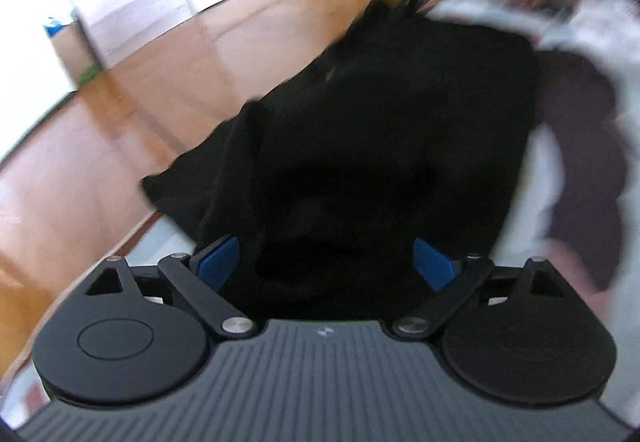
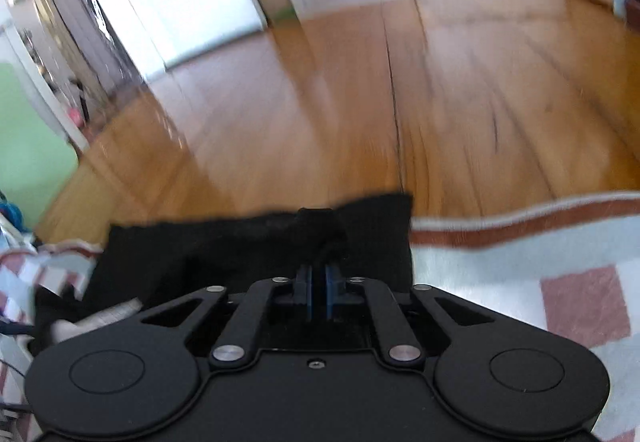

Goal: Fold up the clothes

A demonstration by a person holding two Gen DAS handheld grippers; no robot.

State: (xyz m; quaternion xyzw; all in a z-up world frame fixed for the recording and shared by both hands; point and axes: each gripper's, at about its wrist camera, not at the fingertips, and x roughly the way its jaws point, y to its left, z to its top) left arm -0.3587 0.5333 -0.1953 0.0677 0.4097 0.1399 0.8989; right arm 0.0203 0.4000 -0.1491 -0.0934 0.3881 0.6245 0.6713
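Right gripper (image 2: 319, 292) pinches the black garment (image 2: 256, 246) over the checked blanket (image 2: 520, 266); left gripper (image 1: 326, 262) spread wide above it

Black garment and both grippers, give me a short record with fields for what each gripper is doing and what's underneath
garment: black garment, rumpled, lying on the blanket and partly over its edge
left gripper: left gripper open, blue fingers spread either side of the dark cloth
right gripper: right gripper shut on a bunched fold of the black garment
surface: pale blanket with reddish squares and border
floor: wooden floor beyond the blanket
image quality: both views motion-blurred
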